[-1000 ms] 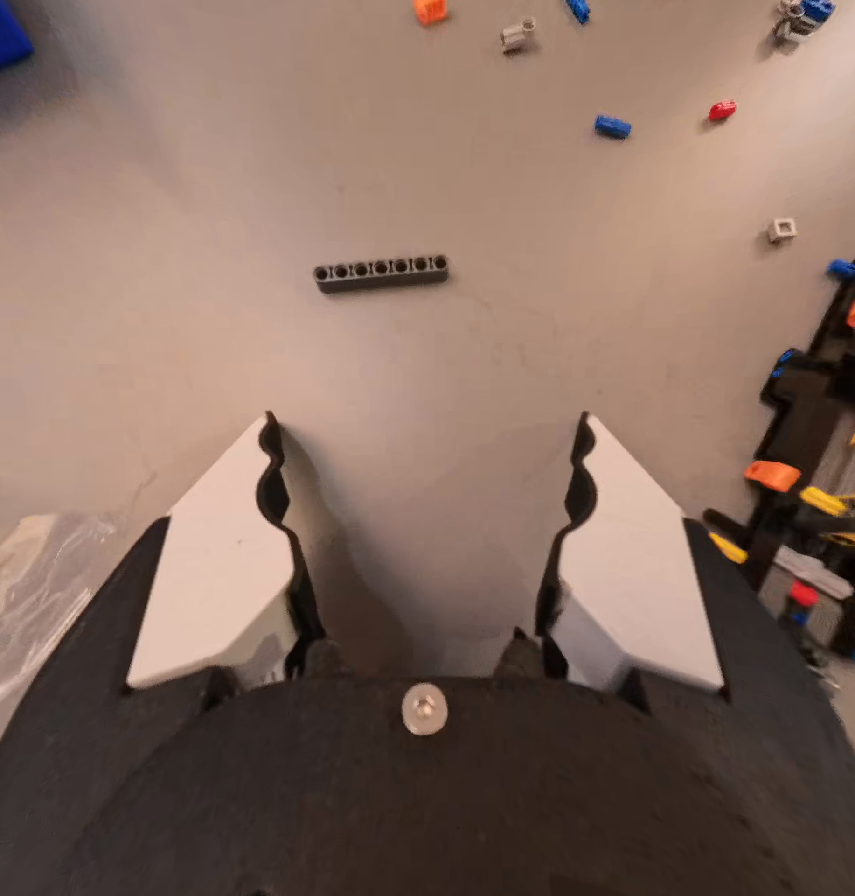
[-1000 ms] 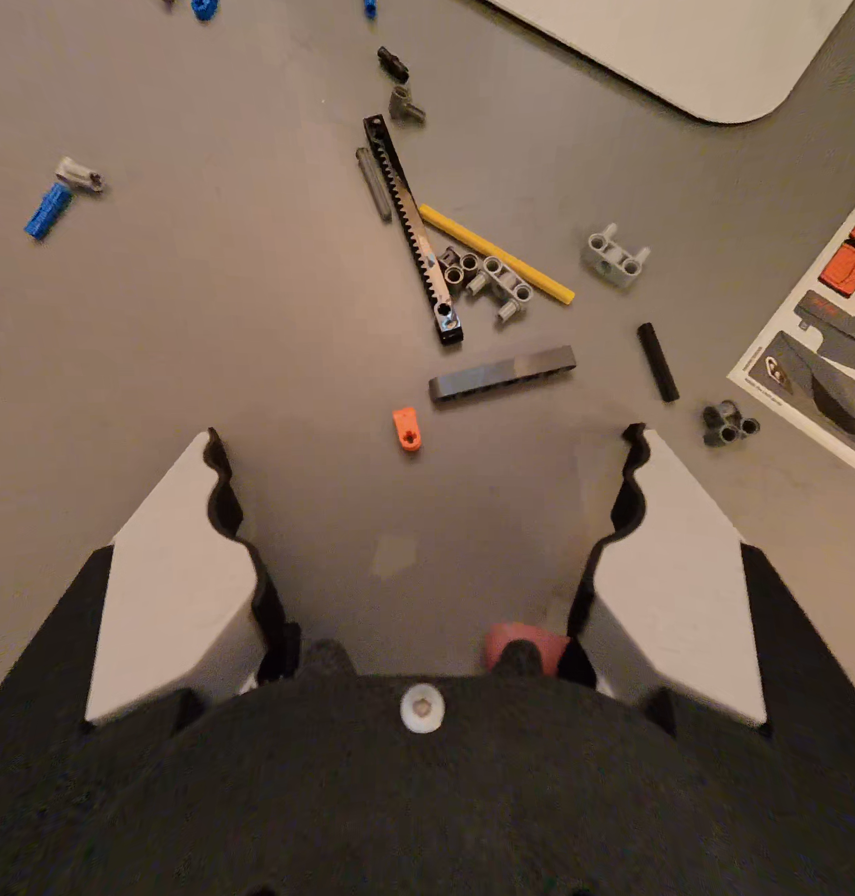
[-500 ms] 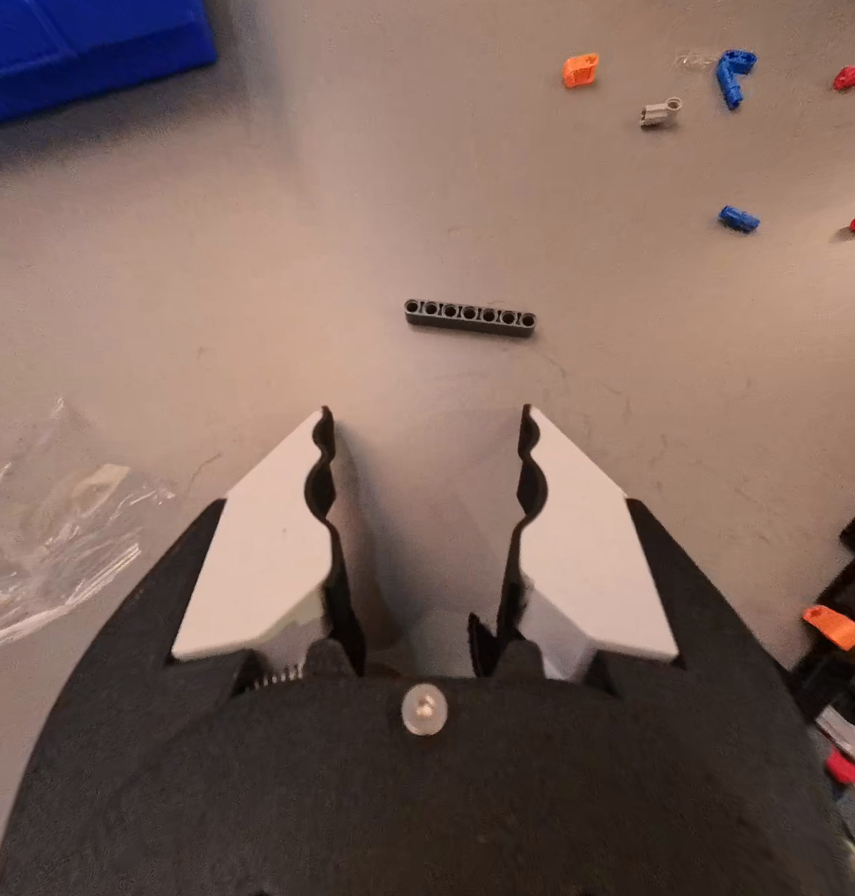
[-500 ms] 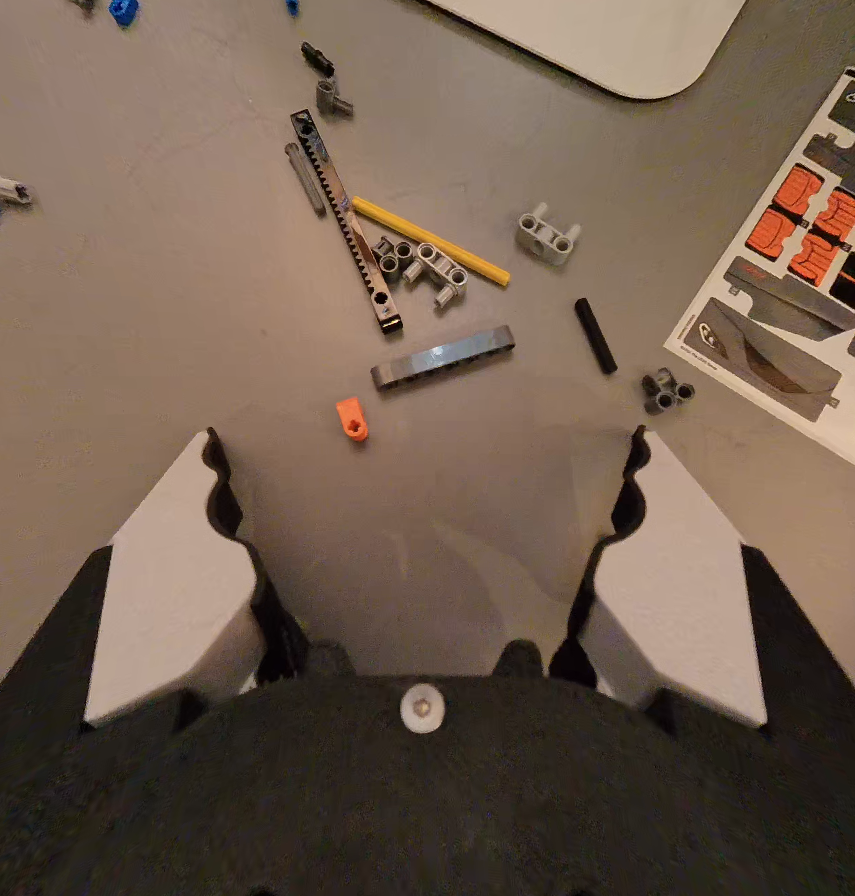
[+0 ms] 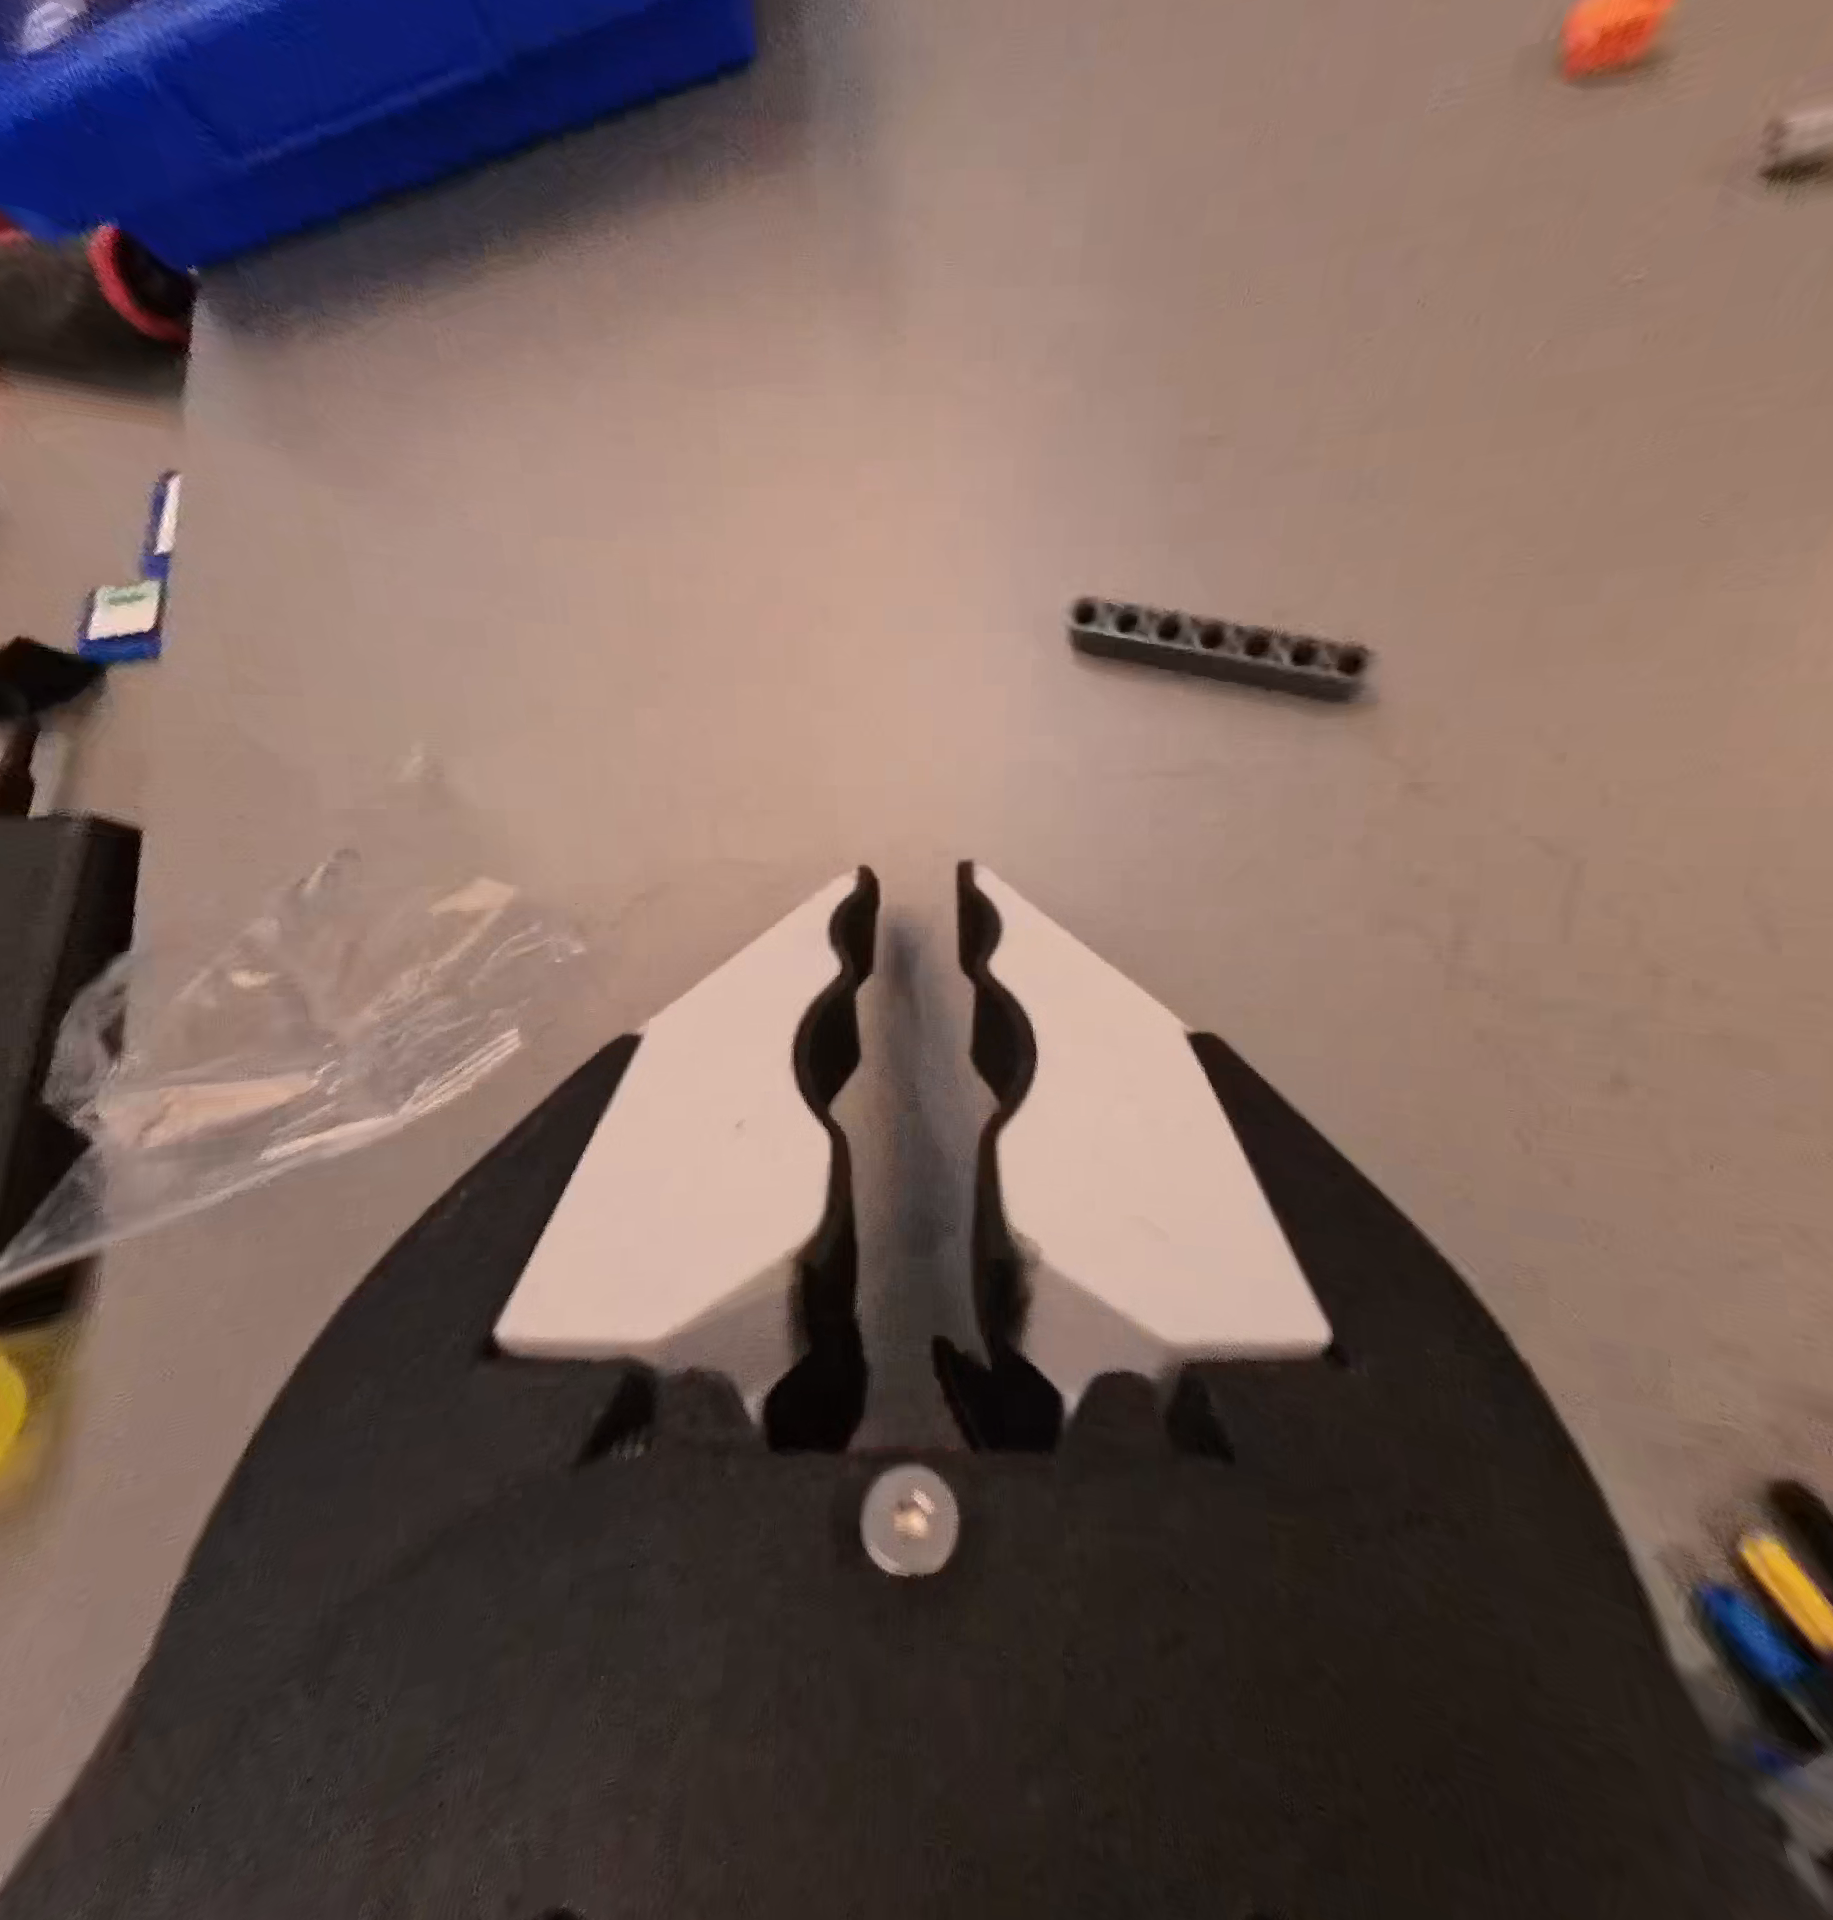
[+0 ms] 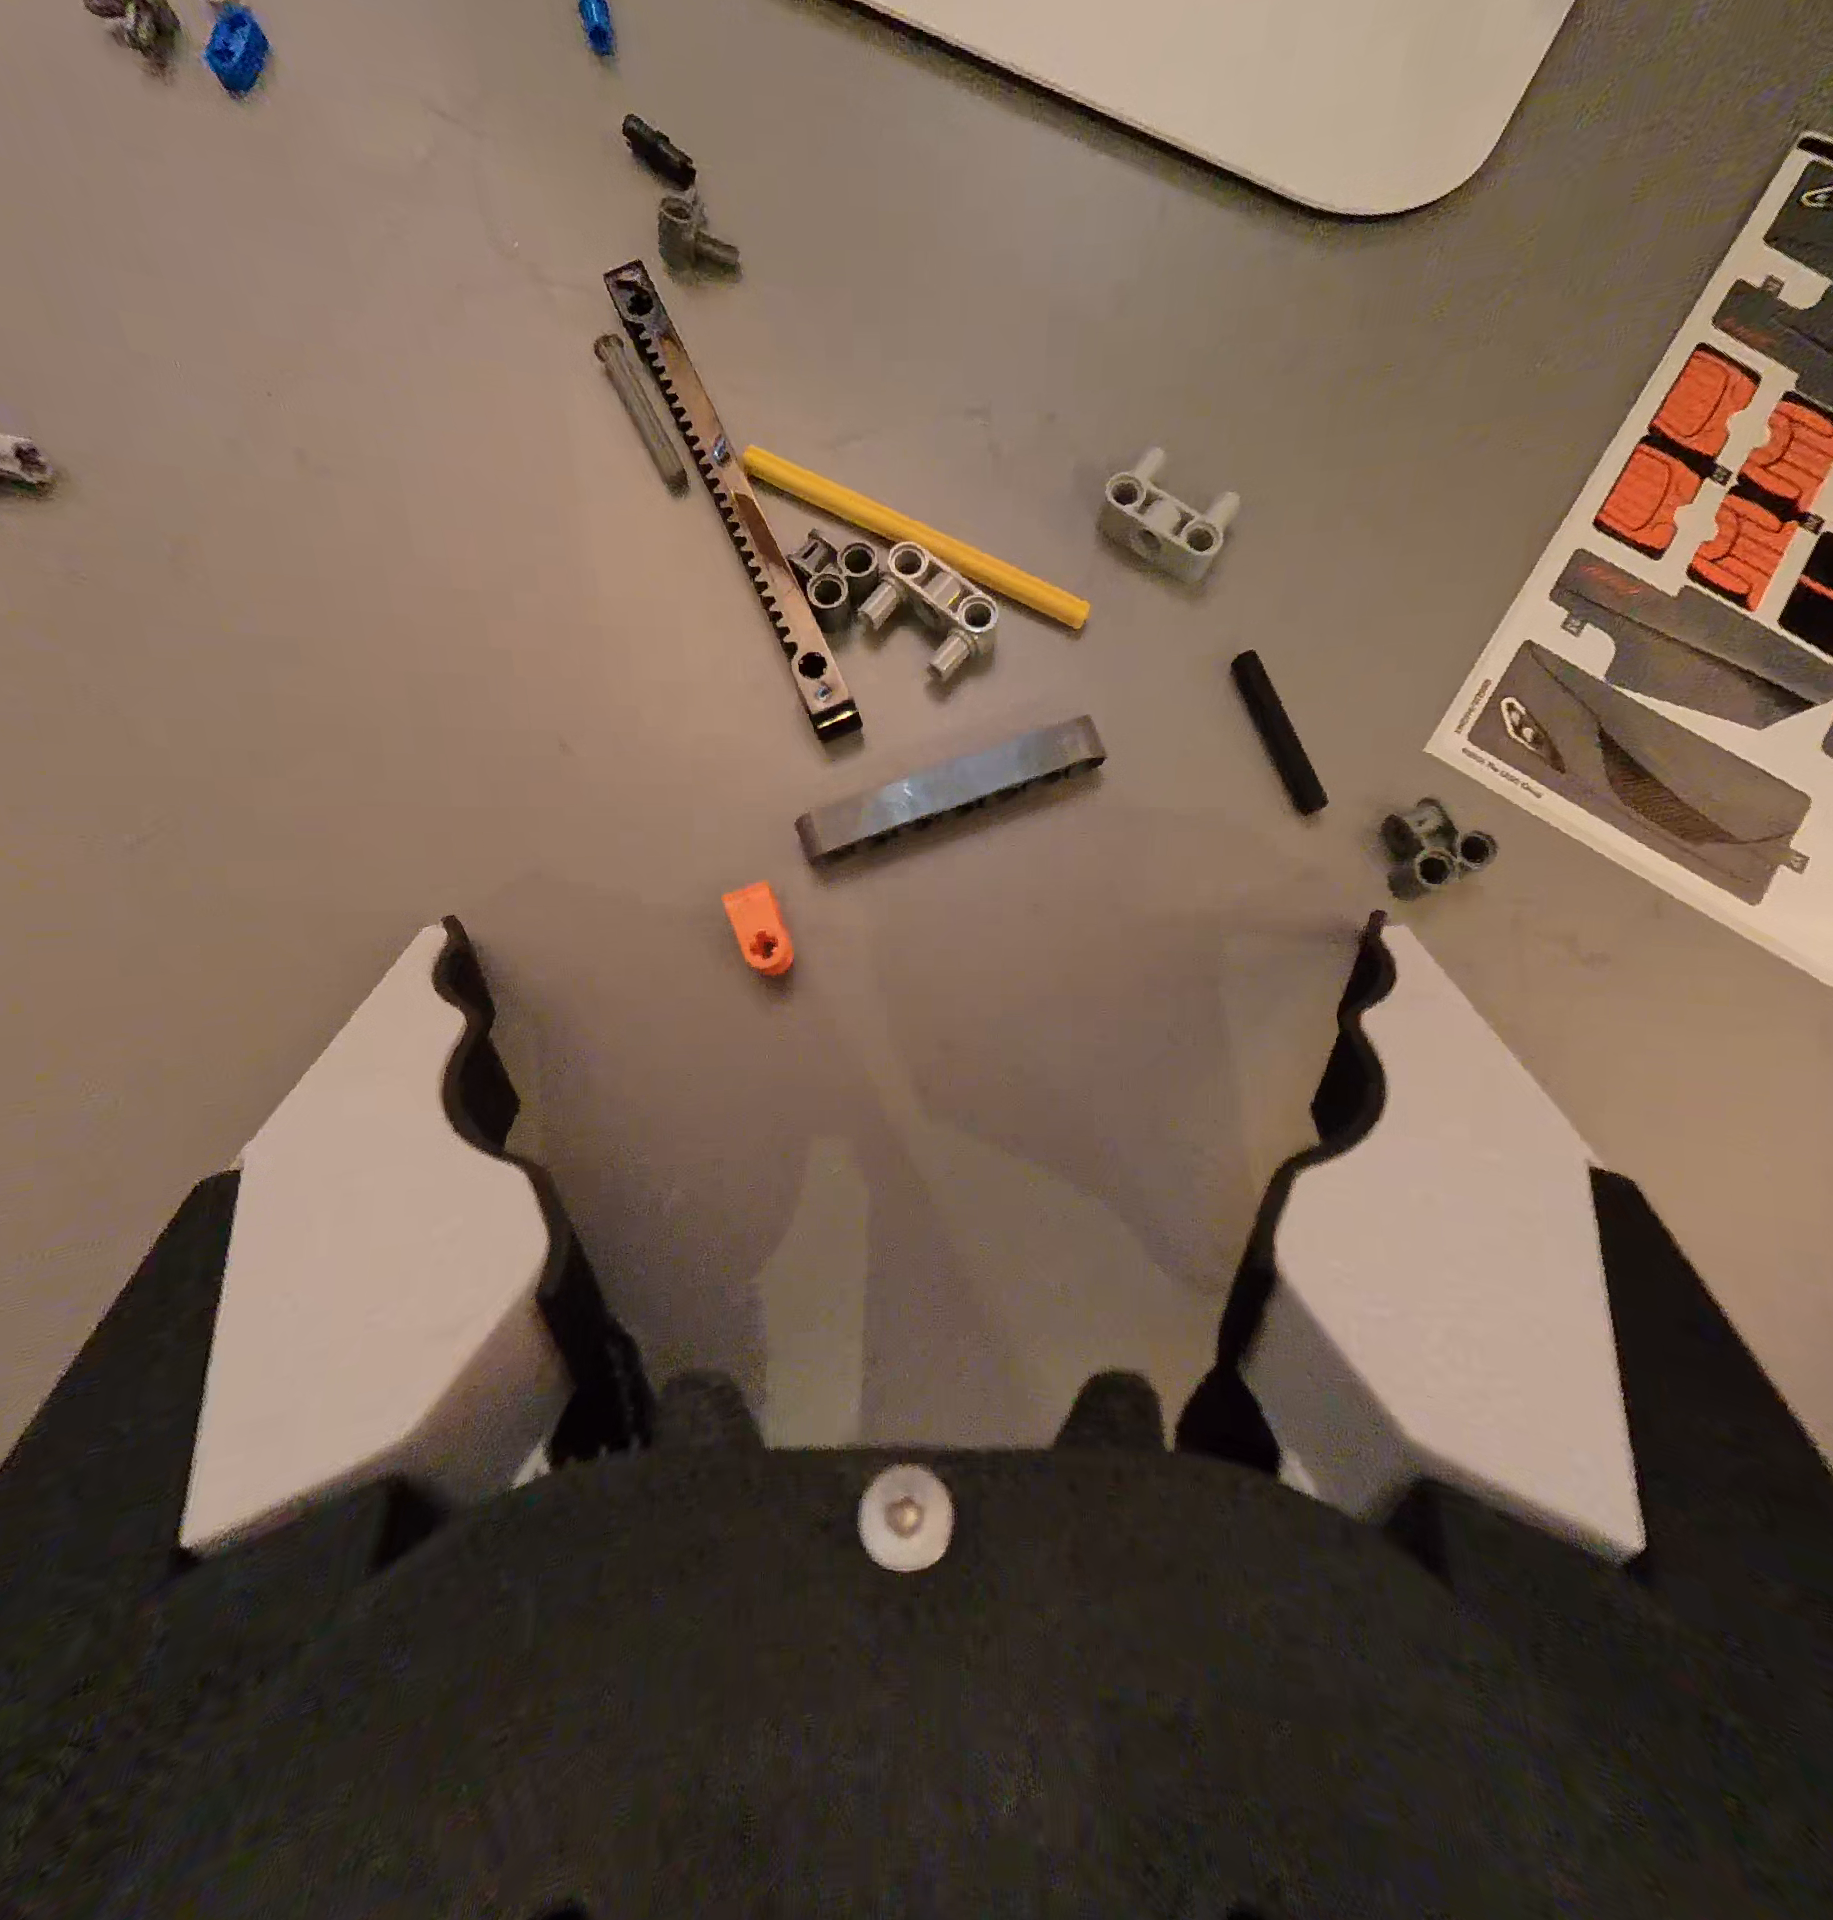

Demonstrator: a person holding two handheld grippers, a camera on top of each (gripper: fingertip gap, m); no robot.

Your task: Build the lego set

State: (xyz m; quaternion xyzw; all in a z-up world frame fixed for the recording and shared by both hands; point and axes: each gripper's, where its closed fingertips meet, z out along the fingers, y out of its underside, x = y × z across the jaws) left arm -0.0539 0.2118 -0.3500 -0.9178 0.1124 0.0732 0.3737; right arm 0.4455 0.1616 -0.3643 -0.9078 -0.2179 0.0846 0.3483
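At the far left of the left wrist view a blue bin (image 5: 351, 94) sits at the top edge, with a crumpled clear plastic bag (image 5: 288, 1039) lying on the grey table (image 5: 683, 520) below it. Midway, the left gripper (image 5: 916, 883) hangs over bare table, its fingers drawn almost together with only a narrow slit between them, grasping nothing. Up and to the right lies a dark grey holed beam (image 5: 1218, 649). Across in the right wrist view, the right gripper (image 6: 912, 925) is spread wide and empty. Just ahead sit an orange connector (image 6: 758, 930), a grey beam (image 6: 951, 788), a black toothed rack (image 6: 730, 499), a yellow axle (image 6: 912, 535) and, far right, a sticker sheet (image 6: 1712, 582).
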